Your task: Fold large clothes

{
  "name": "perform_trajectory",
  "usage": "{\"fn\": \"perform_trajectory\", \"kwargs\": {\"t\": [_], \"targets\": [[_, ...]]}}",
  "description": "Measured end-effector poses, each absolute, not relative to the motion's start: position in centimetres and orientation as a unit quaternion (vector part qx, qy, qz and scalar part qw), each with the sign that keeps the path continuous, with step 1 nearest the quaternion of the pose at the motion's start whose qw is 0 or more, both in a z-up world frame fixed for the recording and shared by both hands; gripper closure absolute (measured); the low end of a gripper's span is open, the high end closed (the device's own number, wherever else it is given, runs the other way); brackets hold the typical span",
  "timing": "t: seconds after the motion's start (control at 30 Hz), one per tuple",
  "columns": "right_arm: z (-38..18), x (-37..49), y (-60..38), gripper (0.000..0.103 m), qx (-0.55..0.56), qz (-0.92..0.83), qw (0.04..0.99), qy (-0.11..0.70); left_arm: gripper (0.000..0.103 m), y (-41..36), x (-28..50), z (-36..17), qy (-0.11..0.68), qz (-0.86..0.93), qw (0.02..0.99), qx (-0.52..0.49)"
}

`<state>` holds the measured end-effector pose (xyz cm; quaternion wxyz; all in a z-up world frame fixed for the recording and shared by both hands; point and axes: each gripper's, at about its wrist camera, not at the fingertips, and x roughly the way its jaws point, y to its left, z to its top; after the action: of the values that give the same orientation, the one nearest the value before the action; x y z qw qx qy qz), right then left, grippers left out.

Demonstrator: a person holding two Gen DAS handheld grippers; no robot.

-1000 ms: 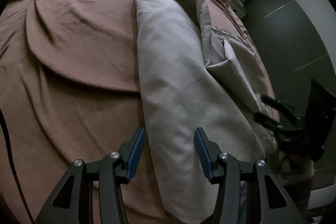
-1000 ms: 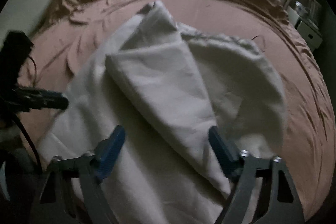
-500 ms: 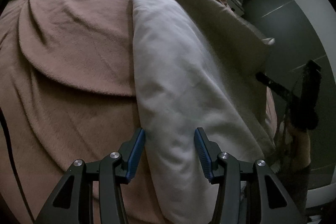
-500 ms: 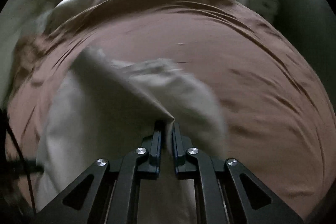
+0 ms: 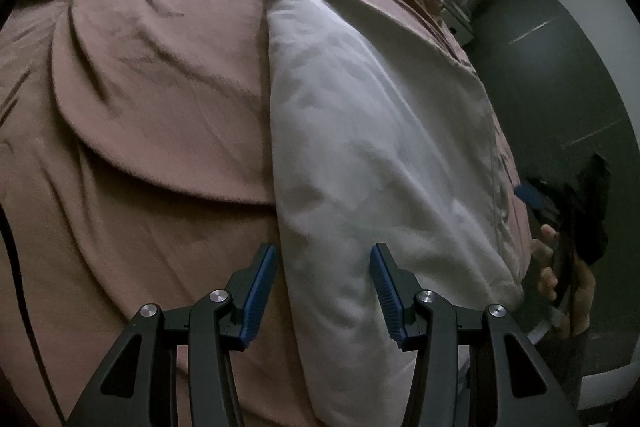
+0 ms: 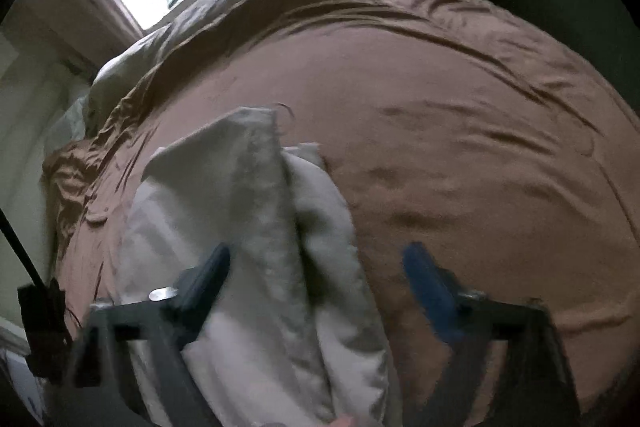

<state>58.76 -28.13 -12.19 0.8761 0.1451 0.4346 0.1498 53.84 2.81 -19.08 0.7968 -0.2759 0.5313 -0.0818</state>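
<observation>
The pale cloth (image 5: 372, 131) lies long and folded on the brown bed cover (image 5: 152, 87), mid-frame, with the left claw (image 5: 323, 291) apart above its near edge and the right claw (image 6: 316, 287) opening over it, pinching nothing.

Black hand-held gripper (image 5: 323, 281), blue pads (image 5: 258, 293)

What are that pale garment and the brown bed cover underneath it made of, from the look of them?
The pale garment looks like soft matte woven cloth, perhaps cotton: it drapes limply, with a stitched seam along one edge. The brown bed cover looks like slightly fuzzy, brushed fabric with soft creases and a faint sheen. Neither can be told for sure.
</observation>
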Motion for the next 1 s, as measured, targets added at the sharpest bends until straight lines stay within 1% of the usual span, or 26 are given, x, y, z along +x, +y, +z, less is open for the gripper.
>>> {"fn": "perform_trajectory", "kwargs": {"t": [0.2, 0.4, 0.47, 0.5, 0.53, 0.63, 0.8, 1.0], "targets": [[-11.4, 59.1, -25.2, 0.014, 0.084, 0.155, 0.886, 0.429, 0.05, 4.0, 55.6, -18.0, 0.523, -0.076, 0.806, -0.267], [-13.6, 62.9, -21.5, 0.014, 0.023, 0.13, 0.867, 0.481, 0.05, 4.0, 58.6, -18.3, 0.526, -0.065, 0.812, -0.244], [-14.3, 64.7, -20.9, 0.019, 0.014, 0.112, 0.862, 0.495, 0.05, 4.1, 60.0, -18.8, 0.531, -0.063, 0.811, -0.235], [-14.6, 65.5, -20.7, 0.028, 0.01, 0.105, 0.86, 0.5, 0.05, 4.1, 60.5, -19.0, 0.532, -0.063, 0.811, -0.234], [-14.8, 66.3, -20.4, 0.031, 0.008, 0.1, 0.857, 0.505, 0.05, 4.2, 61.1, -19.2, 0.532, -0.063, 0.812, -0.232], [-15.9, 69.1, -20.1, 0.037, 0.019, 0.1, 0.845, 0.525, 0.05, 4.2, 62.5, -19.6, 0.527, -0.064, 0.817, -0.225], [-17.3, 72.2, -20.1, 0.041, 0.066, 0.099, 0.84, 0.529, 0.05, 4.7, 64.4, -20.1, 0.526, -0.065, 0.819, -0.221], [-18.2, 74.1, -20.3, 0.042, 0.088, 0.082, 0.85, 0.513, 0.05, 5.2, 64.7, -20.8, 0.523, -0.068, 0.819, -0.224]]}}
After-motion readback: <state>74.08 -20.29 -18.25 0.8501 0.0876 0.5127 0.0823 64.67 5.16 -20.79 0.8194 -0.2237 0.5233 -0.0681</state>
